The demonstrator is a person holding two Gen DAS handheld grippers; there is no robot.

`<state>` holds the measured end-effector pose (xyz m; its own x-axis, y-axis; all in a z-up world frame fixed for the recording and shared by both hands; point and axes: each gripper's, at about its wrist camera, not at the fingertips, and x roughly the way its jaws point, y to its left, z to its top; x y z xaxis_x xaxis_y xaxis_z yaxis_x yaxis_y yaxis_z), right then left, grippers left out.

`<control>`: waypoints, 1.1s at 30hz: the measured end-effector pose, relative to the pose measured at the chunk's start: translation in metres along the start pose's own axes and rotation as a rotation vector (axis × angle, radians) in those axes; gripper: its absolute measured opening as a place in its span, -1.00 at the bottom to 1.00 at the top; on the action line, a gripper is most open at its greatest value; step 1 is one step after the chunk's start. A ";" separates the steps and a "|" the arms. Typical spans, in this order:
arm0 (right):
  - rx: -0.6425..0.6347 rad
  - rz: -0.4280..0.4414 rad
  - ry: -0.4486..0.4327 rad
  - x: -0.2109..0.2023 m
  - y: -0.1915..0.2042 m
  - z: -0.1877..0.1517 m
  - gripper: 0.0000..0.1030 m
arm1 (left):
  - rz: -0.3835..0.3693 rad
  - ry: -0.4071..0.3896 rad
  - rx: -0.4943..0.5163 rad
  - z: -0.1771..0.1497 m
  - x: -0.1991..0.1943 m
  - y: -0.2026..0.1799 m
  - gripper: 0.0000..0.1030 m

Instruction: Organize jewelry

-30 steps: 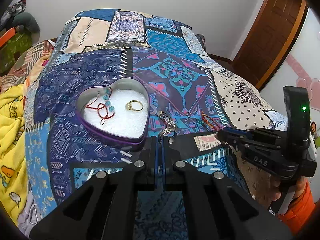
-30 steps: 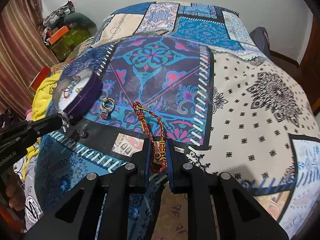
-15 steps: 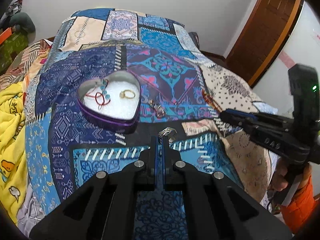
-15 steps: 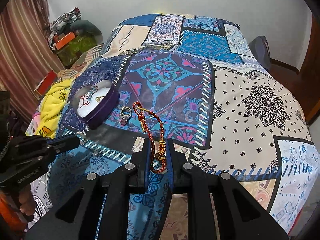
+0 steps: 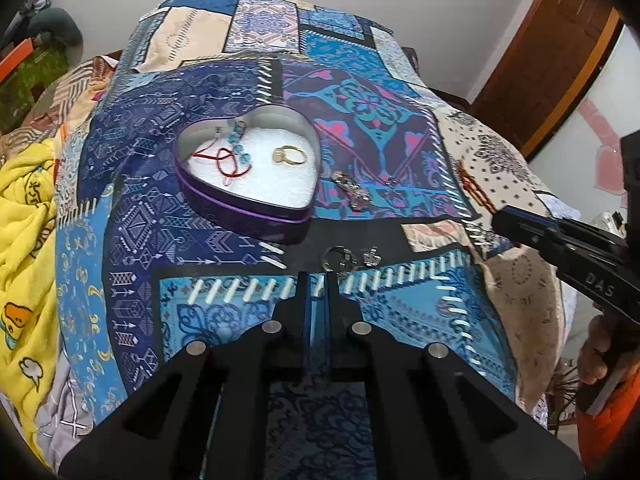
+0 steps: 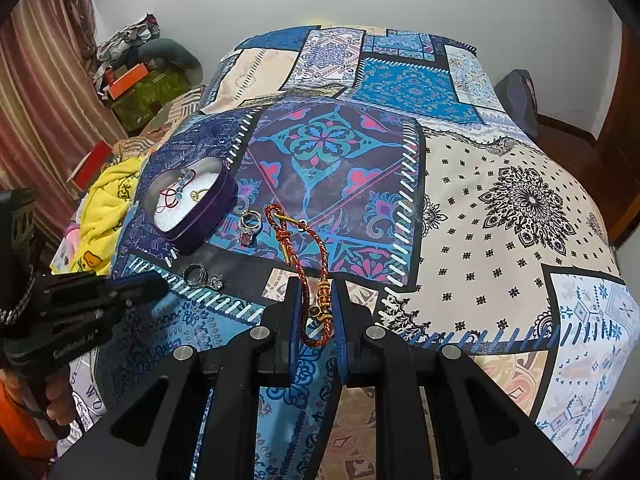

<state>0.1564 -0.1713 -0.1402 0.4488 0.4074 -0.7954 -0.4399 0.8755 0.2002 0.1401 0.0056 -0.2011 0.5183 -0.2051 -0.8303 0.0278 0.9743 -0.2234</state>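
Note:
A purple heart-shaped tin [image 5: 244,210] [image 6: 212,212] lies on the patterned bedspread; it holds a red cord bracelet [image 5: 226,160], blue beads and a gold ring [image 5: 290,156]. My left gripper [image 5: 318,276] has its jaws slightly apart and empty; a silver ring [image 5: 339,258] [image 6: 196,274] lies on the cloth just past its tips. Another silver ring with a pink stone [image 5: 352,190] [image 6: 249,226] lies right of the tin. My right gripper [image 6: 316,280] is shut on a red and gold braided bracelet [image 6: 298,240], whose far loop trails onto the bedspread.
A yellow blanket [image 5: 24,216] [image 6: 104,200] bunches at the bed's left edge. Boxes and clothes [image 6: 140,76] are piled by the wall at the left. A wooden door [image 5: 548,52] stands at the right. The bed edge drops off close below both grippers.
My left gripper has drawn back from the tin, opened slightly and let go of the silver ring, which now lies on the bedspread. My right gripper has pulled back, still holding the bracelet.

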 end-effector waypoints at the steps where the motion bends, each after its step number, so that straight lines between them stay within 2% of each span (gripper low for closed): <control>1: 0.001 0.002 -0.001 0.000 0.000 0.000 -0.75 | -0.007 0.001 0.006 0.000 -0.001 -0.002 -0.88; 5: 0.014 0.011 -0.001 0.001 -0.003 -0.002 -0.75 | -0.050 0.017 0.035 0.000 0.001 -0.017 -0.70; 10: 0.029 0.008 0.006 0.001 -0.014 -0.006 -0.74 | -0.081 0.061 0.056 0.003 0.019 -0.034 -0.69; 13: 0.038 0.000 0.007 0.000 -0.024 -0.008 -0.74 | -0.015 0.066 0.065 0.005 0.031 -0.039 -0.68; 19: 0.054 -0.003 0.009 0.001 -0.036 -0.009 -0.74 | 0.021 0.054 0.044 0.016 0.039 -0.033 -0.67; 24: 0.064 0.012 0.015 0.005 -0.039 -0.011 -0.74 | 0.091 0.036 0.091 0.018 0.049 -0.042 -0.67; 25: 0.064 0.015 0.016 0.005 -0.038 -0.011 -0.74 | 0.112 0.030 0.114 0.018 0.049 -0.046 -0.73; 26: 0.062 0.018 0.016 0.005 -0.038 -0.011 -0.74 | 0.124 0.028 0.128 0.017 0.050 -0.048 -0.92; 27: 0.059 0.020 0.014 0.004 -0.037 -0.010 -0.74 | 0.123 0.031 0.137 0.017 0.050 -0.050 -0.98; 33: 0.033 0.026 -0.009 -0.002 -0.027 -0.005 -0.74 | 0.074 -0.004 0.122 0.013 0.028 -0.050 -1.00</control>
<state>0.1629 -0.1971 -0.1469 0.4446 0.4318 -0.7848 -0.4252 0.8729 0.2394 0.1647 -0.0474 -0.2066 0.5265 -0.1323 -0.8398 0.0930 0.9908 -0.0978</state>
